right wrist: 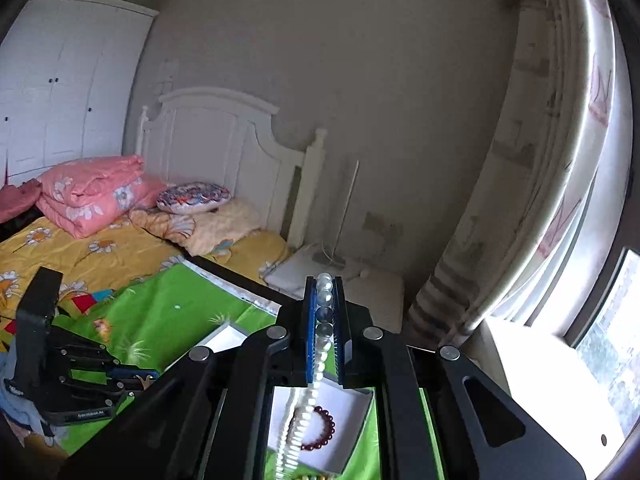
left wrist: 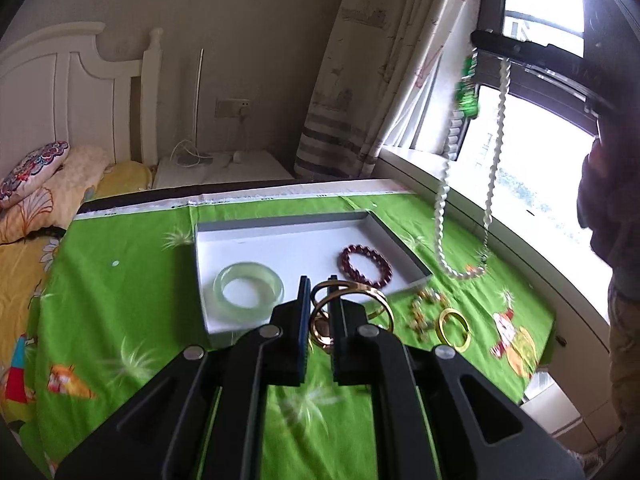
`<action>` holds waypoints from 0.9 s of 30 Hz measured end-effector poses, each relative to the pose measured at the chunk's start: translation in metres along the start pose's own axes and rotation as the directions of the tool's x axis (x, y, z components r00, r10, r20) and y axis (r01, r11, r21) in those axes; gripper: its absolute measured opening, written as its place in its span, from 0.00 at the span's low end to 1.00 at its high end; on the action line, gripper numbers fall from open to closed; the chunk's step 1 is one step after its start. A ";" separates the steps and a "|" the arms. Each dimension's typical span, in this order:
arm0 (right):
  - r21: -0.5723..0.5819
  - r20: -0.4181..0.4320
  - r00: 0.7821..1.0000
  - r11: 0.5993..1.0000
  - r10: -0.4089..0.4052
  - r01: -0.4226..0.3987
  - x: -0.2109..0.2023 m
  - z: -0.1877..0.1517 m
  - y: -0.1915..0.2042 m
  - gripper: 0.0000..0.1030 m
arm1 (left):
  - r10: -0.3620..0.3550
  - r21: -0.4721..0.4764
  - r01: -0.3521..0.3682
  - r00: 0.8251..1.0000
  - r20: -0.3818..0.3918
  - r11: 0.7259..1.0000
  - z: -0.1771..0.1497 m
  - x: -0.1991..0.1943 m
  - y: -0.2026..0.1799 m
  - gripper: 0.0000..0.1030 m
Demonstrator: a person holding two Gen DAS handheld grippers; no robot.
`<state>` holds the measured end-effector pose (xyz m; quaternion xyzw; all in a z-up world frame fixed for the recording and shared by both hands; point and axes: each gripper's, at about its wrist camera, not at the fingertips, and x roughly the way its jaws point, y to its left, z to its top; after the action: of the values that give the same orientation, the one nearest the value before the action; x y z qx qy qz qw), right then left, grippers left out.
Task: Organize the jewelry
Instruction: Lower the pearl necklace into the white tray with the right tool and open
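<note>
My left gripper [left wrist: 320, 284] is shut on a gold double-ring bangle [left wrist: 352, 312] and holds it over the near edge of the white tray [left wrist: 280, 240]. In the tray lie a pale green jade bangle [left wrist: 248, 292] and a dark red bead bracelet [left wrist: 366, 266]. My right gripper [right wrist: 325, 280] is shut on a white pearl necklace [right wrist: 324, 320] and holds it high. The necklace [left wrist: 492, 168] hangs down to the cloth right of the tray. The right gripper [left wrist: 480, 38] shows at the upper right of the left wrist view. A gold bead chain [left wrist: 426, 310] and a gold ring bangle [left wrist: 454, 328] lie on the cloth.
The tray sits on a table under a green cartoon cloth [left wrist: 120, 280]. A bed with yellow sheets [right wrist: 80, 248] lies to the left, a white nightstand [left wrist: 224, 168] behind, and a window with a curtain [left wrist: 360, 80] to the right. The left gripper [right wrist: 80, 372] shows low left in the right wrist view.
</note>
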<state>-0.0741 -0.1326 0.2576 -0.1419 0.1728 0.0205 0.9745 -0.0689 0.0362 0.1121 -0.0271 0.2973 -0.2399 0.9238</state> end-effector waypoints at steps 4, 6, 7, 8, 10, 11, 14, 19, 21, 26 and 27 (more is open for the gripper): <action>0.058 -0.057 0.998 0.998 0.022 -0.018 0.046 -0.010 -0.005 0.08 | 0.001 -0.032 -0.002 0.999 -0.044 0.999 0.014 0.036 0.007 0.08; 0.095 -0.087 0.995 0.995 0.041 -0.032 0.068 -0.017 -0.008 0.08 | 0.010 -0.044 -0.014 0.997 -0.079 0.999 0.018 0.060 0.011 0.08; 0.110 -0.098 0.994 0.993 0.050 -0.039 0.076 -0.021 -0.007 0.08 | 0.020 -0.051 -0.025 0.995 -0.099 0.998 0.020 0.075 0.013 0.08; 0.127 -0.113 0.992 0.991 0.062 -0.048 0.087 -0.025 -0.007 0.08 | 0.023 -0.058 -0.030 0.993 -0.113 0.998 0.020 0.084 0.015 0.08; 0.155 -0.135 0.987 0.986 0.088 -0.067 0.107 -0.033 -0.004 0.08 | 0.025 -0.093 -0.039 0.989 -0.148 0.995 0.019 0.110 0.021 0.08; 0.172 -0.148 0.983 0.982 0.109 -0.083 0.117 -0.038 -0.003 0.08 | 0.026 -0.104 -0.043 0.987 -0.159 0.994 0.018 0.119 0.023 0.08; 0.202 -0.201 0.966 0.972 0.165 -0.124 0.148 -0.054 0.004 0.09 | 0.029 -0.152 -0.060 0.980 -0.199 0.986 0.011 0.149 0.030 0.09; 0.223 -0.344 0.904 0.957 0.253 -0.184 0.195 -0.094 0.021 0.09 | 0.003 -0.195 -0.043 0.980 -0.199 0.980 0.008 0.168 0.035 0.36; 0.216 -0.384 0.881 0.954 0.277 -0.206 0.205 -0.110 0.031 0.09 | -0.017 -0.188 -0.020 0.981 -0.192 0.982 0.009 0.165 0.031 0.59; 0.205 -0.417 0.858 0.951 0.300 -0.233 0.209 -0.132 0.045 0.09 | 0.043 -0.104 -0.059 0.987 -0.155 0.993 0.003 0.147 0.014 0.91; 0.204 -0.437 0.848 0.951 0.299 -0.230 0.211 -0.137 0.047 0.10 | 0.040 -0.093 -0.055 0.987 -0.153 0.994 0.000 0.145 0.012 0.91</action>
<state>0.0742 -0.1284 0.0490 -0.0467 0.4188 0.1079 0.9004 0.0389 -0.0197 0.0319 -0.0467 0.3784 -0.2046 0.9016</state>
